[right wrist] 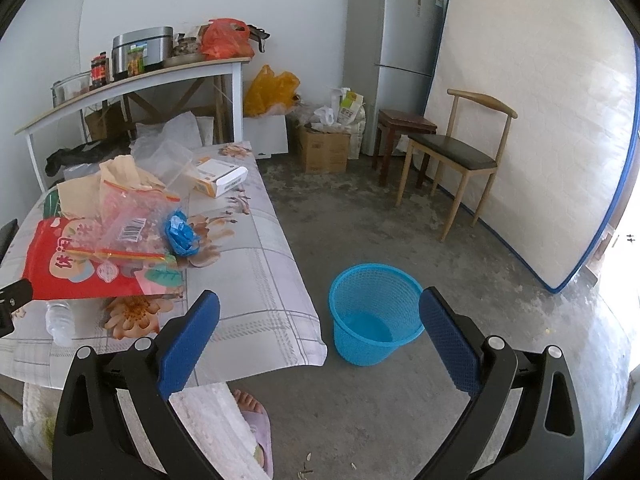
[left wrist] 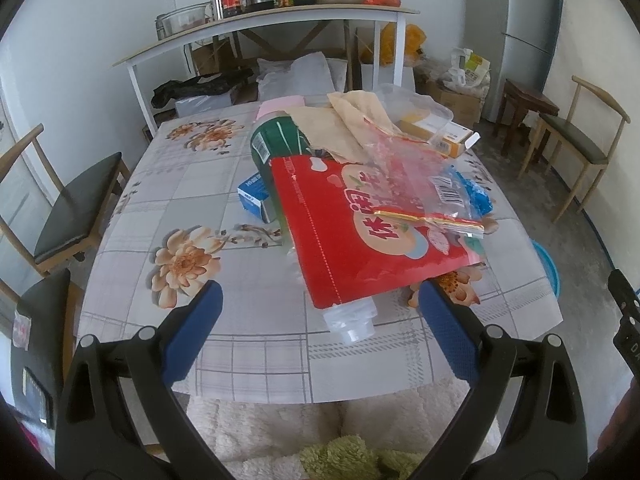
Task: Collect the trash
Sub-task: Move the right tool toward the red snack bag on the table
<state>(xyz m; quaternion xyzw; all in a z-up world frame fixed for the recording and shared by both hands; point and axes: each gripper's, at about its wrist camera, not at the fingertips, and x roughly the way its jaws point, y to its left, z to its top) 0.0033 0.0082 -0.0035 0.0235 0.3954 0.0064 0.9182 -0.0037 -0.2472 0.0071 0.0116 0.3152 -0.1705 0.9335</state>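
Left wrist view: left gripper point(left wrist: 320, 300) fingers spread wide, holding nothing, at the near edge of the desk point(left wrist: 132, 216); red bag point(left wrist: 360, 240) tops the trash pile just beyond, over a clear bottle point(left wrist: 352, 322) | Right wrist view: right gripper point(right wrist: 320, 312) fingers wide apart, empty, above the floor; blue basket point(right wrist: 374, 312) stands between them, right of the desk.

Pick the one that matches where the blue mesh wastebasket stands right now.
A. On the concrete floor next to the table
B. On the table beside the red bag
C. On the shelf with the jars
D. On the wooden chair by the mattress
A: the blue mesh wastebasket stands upright on the concrete floor, just off the corner of the table, with nothing visible inside it.
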